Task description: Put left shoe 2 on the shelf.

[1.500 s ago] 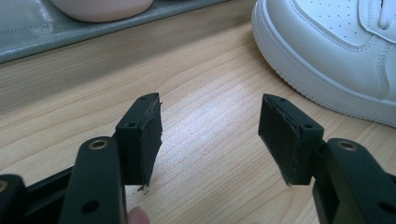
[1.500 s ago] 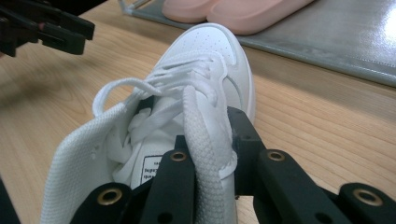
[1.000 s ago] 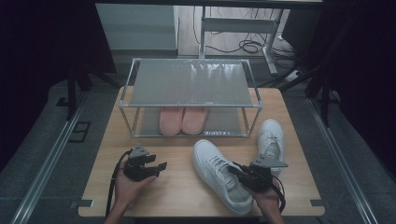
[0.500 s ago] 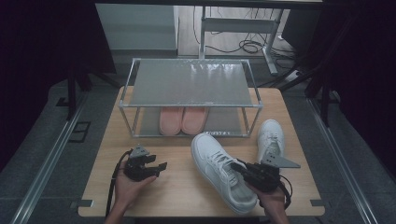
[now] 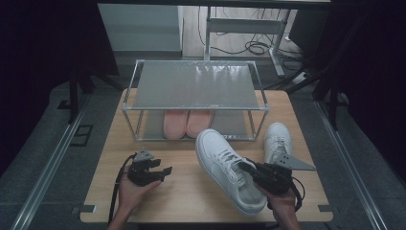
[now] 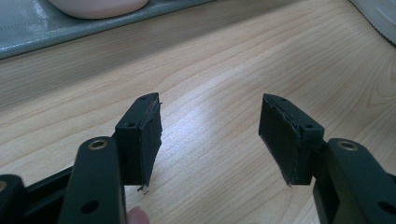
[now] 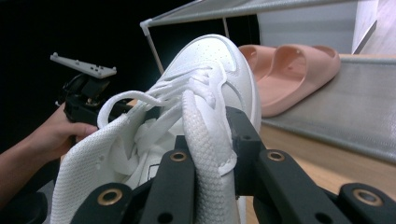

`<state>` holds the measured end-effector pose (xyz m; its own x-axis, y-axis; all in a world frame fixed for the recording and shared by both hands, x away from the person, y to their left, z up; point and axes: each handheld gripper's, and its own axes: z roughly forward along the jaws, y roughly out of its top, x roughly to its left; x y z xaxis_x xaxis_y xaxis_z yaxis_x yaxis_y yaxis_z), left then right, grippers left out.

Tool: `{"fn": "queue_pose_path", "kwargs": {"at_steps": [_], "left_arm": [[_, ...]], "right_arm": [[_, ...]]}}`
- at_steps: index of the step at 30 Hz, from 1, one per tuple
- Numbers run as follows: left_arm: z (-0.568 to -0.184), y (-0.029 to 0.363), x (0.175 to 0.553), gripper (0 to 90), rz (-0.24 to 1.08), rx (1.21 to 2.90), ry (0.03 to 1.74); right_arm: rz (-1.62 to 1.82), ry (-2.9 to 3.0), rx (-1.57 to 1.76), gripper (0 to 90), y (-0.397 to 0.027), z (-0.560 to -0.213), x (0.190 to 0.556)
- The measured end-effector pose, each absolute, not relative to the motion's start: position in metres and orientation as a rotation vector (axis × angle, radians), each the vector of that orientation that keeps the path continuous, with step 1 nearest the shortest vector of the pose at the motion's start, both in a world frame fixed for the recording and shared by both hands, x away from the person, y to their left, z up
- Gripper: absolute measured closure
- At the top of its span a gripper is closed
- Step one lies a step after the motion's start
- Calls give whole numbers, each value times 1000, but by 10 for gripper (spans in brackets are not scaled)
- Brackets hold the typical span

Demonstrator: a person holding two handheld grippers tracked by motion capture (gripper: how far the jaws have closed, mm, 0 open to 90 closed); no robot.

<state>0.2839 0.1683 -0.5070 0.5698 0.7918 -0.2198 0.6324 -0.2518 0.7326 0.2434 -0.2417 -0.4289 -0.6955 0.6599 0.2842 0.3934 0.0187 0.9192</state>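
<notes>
Lower right of the high view: right gripper [image 5: 245,168] has its fingers clamped on the collar/tongue edge of a white sneaker [image 5: 229,168], which lies toe-up toward the rack [image 5: 195,85] at frame centre.

Risks, my guess:
- Grip is on soft mesh fabric only (right gripper view, bottom centre). The fabric could slide out or fold, so the shoe may sag or drop if lifted.
- Toe sits just in front of the rack's lower shelf, near the pink slippers [image 5: 186,122]. A push forward w/o lifting could catch the shelf edge or knock the slippers.
- Loose laces hang by the fingers and may snag.
- Second sneaker [image 5: 277,139] lies close on the right and could get bumped on a swing.

Left gripper [image 5: 165,170], lower left of the high view, has fingers spread wide w/ nothing between them, over bare table [image 5: 186,191]. It's no help if the shoe tips.

Sneaker look: white leather-like upper, perforated toe, white laces, mesh lining, thick pale sole. Clean, bulky, prob. light but floppy at the collar.
</notes>
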Motion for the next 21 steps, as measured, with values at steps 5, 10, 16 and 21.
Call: {"fn": "queue_pose_path", "kwargs": {"at_steps": [5, 10, 16, 21], "left_arm": [[-505, 171, 283, 397, 245, 1968, 1144], [-505, 171, 284, 397, 245, 1971, 1142], [-505, 171, 284, 397, 242, 1969, 1142], [-505, 171, 284, 397, 239, 1968, 1140]], "right_arm": [[1754, 2039, 1080, 817, -240, -417, 248], [1783, 2028, 1050, 817, -237, -401, 254], [1808, 1993, 1027, 817, -233, -381, 264], [1814, 1975, 1024, 817, -230, -368, 274]]}}
